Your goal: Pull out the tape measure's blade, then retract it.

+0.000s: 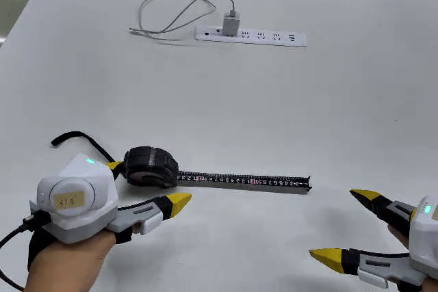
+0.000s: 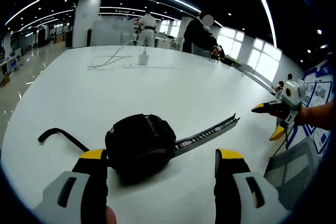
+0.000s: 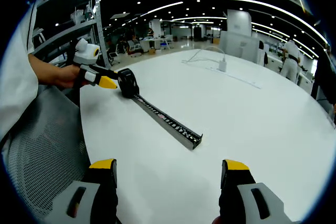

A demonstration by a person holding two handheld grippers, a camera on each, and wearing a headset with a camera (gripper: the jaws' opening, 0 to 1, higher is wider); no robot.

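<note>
The black tape measure (image 1: 150, 167) lies on the white table (image 1: 287, 107), with its blade (image 1: 246, 182) pulled out flat across the table. Your left claw (image 1: 146, 182) is wide open, with one jaw on each side of the tape measure's case. Your right claw (image 1: 342, 226) is wide open too and holds nothing, well apart from the blade's far end, and a white power strip (image 1: 250, 35) lies far behind the tape measure.

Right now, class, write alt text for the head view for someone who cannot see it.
A black tape measure lies on a white table, blade pulled out rightward. The left gripper, jaws open, flanks its case; the right gripper hangs open near the blade's tip.
</note>
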